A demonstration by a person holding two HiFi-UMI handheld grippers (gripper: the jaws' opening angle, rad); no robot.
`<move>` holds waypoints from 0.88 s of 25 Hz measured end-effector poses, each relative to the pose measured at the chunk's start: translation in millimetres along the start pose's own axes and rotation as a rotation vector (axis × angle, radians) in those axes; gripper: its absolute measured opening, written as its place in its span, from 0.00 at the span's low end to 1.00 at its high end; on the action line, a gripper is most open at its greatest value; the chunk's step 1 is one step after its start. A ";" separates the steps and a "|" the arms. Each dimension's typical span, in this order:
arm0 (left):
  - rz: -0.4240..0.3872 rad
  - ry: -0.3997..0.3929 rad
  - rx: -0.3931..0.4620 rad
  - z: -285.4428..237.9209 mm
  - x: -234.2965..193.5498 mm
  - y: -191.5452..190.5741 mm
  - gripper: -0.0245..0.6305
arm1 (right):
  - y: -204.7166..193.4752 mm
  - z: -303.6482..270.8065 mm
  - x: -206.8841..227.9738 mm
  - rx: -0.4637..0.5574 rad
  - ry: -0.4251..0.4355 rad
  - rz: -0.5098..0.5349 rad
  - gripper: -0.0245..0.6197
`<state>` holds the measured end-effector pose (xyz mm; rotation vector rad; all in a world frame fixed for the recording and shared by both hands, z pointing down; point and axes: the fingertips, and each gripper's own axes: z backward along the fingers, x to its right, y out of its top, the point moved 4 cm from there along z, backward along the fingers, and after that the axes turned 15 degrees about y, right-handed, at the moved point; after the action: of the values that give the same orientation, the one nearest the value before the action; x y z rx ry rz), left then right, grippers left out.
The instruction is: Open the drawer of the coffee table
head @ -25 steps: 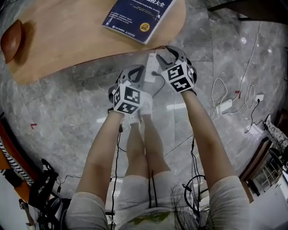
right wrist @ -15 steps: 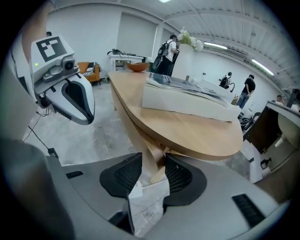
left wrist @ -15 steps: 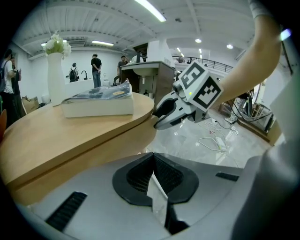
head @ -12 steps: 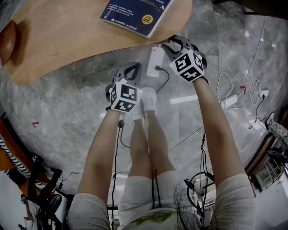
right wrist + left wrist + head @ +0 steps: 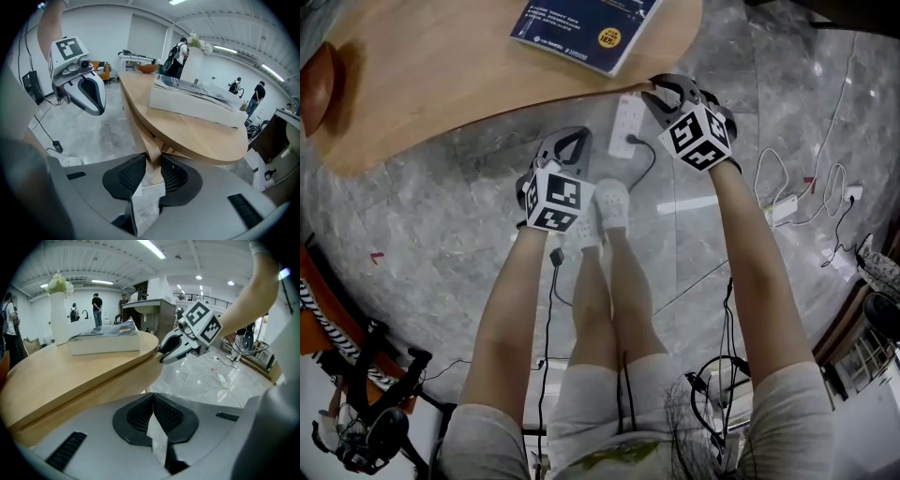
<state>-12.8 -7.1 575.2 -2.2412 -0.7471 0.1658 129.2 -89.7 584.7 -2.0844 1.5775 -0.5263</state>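
The oval wooden coffee table (image 5: 441, 84) fills the top left of the head view, with a blue book (image 5: 586, 23) on it. My right gripper (image 5: 661, 91) is at the table's near edge. In the right gripper view a slanted wooden drawer handle (image 5: 149, 152) under the tabletop (image 5: 197, 131) stands between the pads. The jaws have just been closing, and both pads touch it. My left gripper (image 5: 570, 145) hangs over the floor short of the table edge (image 5: 93, 380), shut (image 5: 153, 401) with nothing in it. The drawer front itself is hidden under the tabletop.
A white power strip (image 5: 625, 122) lies on the marble floor between the grippers, and another one with cables (image 5: 783, 208) at the right. The person's legs and white shoes (image 5: 612, 204) are below. A reddish bowl (image 5: 321, 80) and a white vase (image 5: 58, 317) stand on the table.
The right gripper has rolled and moved up against the table's edge. The left gripper has shifted slightly and stays short of the table.
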 end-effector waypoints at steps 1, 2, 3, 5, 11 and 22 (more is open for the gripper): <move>-0.001 0.001 0.003 0.7 -1.7 1.0 0.05 | 0.3 0.3 0.2 -0.003 0.002 0.006 0.21; -0.002 0.003 0.005 1.1 -3.4 1.3 0.05 | 0.5 0.4 0.5 -0.006 0.006 0.012 0.20; -0.002 0.006 0.004 1.3 -4.9 0.8 0.05 | 0.5 0.3 0.6 -0.010 0.010 0.019 0.20; -0.002 0.012 0.000 1.3 -7.4 -1.3 0.05 | 0.5 0.0 0.8 -0.017 0.015 0.028 0.20; 0.004 0.034 -0.004 4.1 -11.9 -6.0 0.05 | 0.7 0.8 -0.4 -0.031 -0.001 0.042 0.19; 0.062 0.139 -0.001 16.5 -50.7 -18.3 0.06 | 1.9 3.6 -0.7 -0.053 0.005 0.052 0.19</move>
<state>-68.4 -15.3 570.9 -2.2518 -0.6042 0.0393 129.6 -89.0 580.6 -2.0757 1.6607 -0.4776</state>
